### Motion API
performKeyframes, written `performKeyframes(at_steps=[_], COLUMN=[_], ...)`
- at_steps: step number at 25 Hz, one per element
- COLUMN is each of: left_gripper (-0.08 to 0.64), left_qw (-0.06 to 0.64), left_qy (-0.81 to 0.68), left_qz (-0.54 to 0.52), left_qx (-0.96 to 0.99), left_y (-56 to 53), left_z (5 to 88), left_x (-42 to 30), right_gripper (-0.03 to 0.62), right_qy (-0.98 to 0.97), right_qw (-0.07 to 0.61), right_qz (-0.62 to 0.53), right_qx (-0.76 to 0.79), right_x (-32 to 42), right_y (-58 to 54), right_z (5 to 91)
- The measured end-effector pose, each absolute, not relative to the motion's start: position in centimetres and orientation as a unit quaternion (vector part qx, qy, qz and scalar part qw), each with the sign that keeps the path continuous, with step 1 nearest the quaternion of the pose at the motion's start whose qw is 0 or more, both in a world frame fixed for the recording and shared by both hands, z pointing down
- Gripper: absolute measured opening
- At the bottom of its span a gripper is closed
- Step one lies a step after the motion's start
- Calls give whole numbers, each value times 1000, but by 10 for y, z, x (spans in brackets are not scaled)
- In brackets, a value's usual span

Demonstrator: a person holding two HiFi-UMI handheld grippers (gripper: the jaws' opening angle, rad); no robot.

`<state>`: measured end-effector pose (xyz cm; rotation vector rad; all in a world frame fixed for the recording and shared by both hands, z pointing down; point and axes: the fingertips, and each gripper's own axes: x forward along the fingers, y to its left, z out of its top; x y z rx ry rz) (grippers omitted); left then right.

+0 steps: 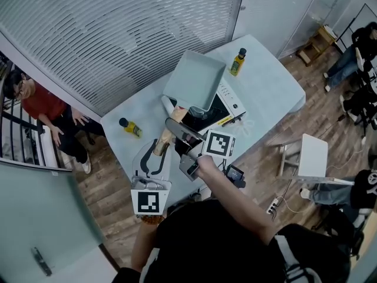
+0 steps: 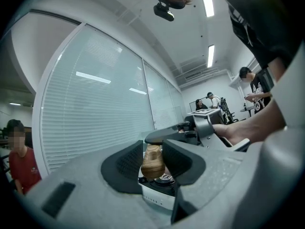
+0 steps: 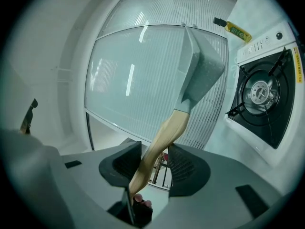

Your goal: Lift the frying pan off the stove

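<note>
Held in the air over the table [image 1: 271, 87], off the stove [image 1: 231, 102]: a square, pale-green frying pan [image 1: 194, 80], open side up. Pan body above the stove's far left edge. In the right gripper view, burner [image 3: 261, 95] in plain sight beside the pan and apart from it.

Long axis along the wooden handle [image 1: 163, 139], from the pan body at the far end slanting back and left toward the person. Handle end nearest the near left edge of the table.

On the very end of the handle, left gripper [image 1: 158, 153] closed, the rounded wooden tip pinched between both pads. Farther up the same handle, closer to the pan body, right gripper [image 1: 180, 131] clamped with the wood squeezed between its pads. Both close together, one behind the other along the handle.

Near the table's far edge, beyond the pan, a yellow bottle [image 1: 238, 62]. Near the left corner, just beside the handle, a second yellow bottle [image 1: 131, 127].
</note>
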<state>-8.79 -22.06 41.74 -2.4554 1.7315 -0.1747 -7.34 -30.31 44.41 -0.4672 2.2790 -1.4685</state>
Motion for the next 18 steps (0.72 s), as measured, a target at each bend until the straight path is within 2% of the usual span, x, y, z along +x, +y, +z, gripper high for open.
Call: performKeyframes(at_steps=[18], left_gripper=[138], left_qw=[91], left_qy=[567], left_qz=[-56], left_qx=[-817], left_y=[-200], left_z=[392], left_x=[-96], right_gripper=[160], right_qy=[791], right_qw=[186], right_qz=[-550], right_qx=[-195], right_x=[-80], right_y=[-282], right_z=[422])
